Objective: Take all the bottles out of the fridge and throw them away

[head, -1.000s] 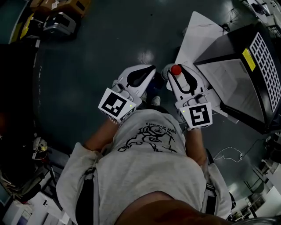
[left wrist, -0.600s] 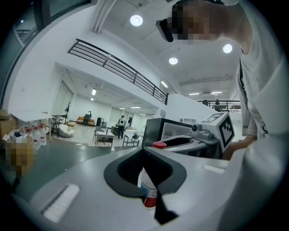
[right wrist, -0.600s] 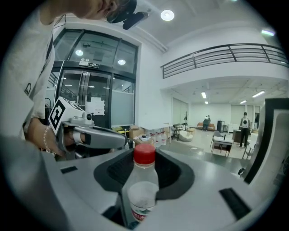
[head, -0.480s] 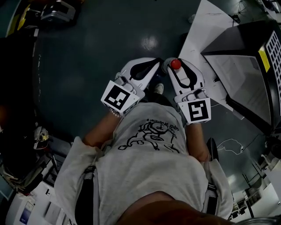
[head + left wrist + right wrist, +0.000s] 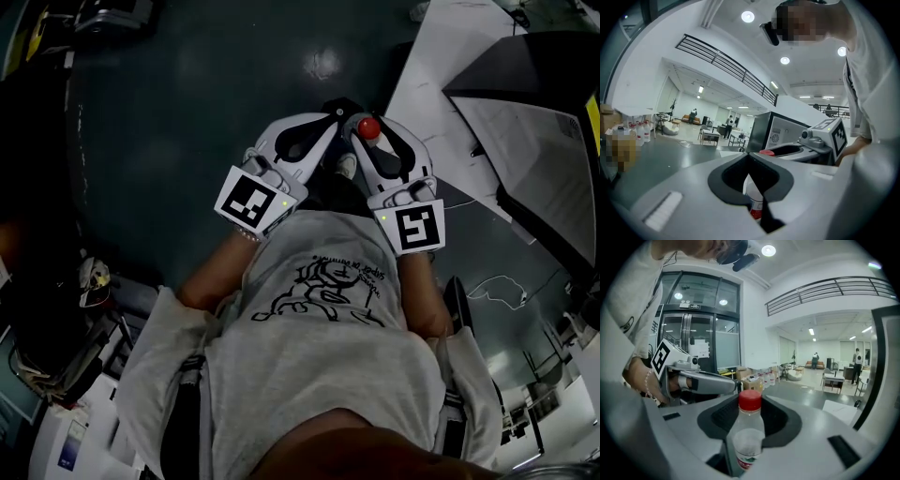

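The left gripper [image 5: 749,156] has its jaws together. Low in the slit between them sits a pale shape with a red band [image 5: 755,200], too cramped and shadowed to identify or to say whether it is pinched. The right gripper [image 5: 750,404] stands wide, clamped on a clear plastic bottle with a red cap [image 5: 749,439], the cap pointing away along the jaws; whether liquid is inside cannot be made out. Both grippers hang close side by side above the dark green floor [image 5: 187,122]. At the head view's right edge a black box-shaped cabinet [image 5: 539,141] is cut off, its inside unseen.
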`<action>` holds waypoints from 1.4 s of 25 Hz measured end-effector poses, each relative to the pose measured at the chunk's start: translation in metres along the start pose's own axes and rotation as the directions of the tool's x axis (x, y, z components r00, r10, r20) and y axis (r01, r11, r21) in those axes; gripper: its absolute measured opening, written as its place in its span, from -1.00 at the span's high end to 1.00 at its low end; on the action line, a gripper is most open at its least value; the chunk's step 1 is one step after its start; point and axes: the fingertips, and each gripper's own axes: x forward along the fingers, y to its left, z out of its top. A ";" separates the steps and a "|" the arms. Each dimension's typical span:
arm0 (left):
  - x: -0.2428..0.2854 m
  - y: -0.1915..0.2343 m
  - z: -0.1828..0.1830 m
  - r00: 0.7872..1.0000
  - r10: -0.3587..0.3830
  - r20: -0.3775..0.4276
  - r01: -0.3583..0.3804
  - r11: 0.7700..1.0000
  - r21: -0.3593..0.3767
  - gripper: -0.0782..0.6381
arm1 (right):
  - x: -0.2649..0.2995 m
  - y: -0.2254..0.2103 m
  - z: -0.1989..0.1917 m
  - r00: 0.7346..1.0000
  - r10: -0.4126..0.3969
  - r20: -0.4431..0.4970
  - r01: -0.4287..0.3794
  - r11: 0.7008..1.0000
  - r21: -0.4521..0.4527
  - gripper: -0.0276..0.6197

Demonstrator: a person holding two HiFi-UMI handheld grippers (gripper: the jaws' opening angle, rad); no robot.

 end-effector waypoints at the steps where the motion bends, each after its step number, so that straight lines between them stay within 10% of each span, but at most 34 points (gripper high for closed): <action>1: -0.001 0.002 -0.004 1.000 0.002 0.000 -0.002 1.000 -0.003 0.76 | 0.002 0.003 -0.005 1.000 0.002 -0.005 -0.002 1.000 0.005 0.45; 35: -0.015 0.016 -0.193 0.983 0.049 -0.177 -0.065 0.994 -0.085 0.76 | 0.045 0.052 -0.201 0.993 -0.077 -0.095 0.078 0.997 0.014 0.45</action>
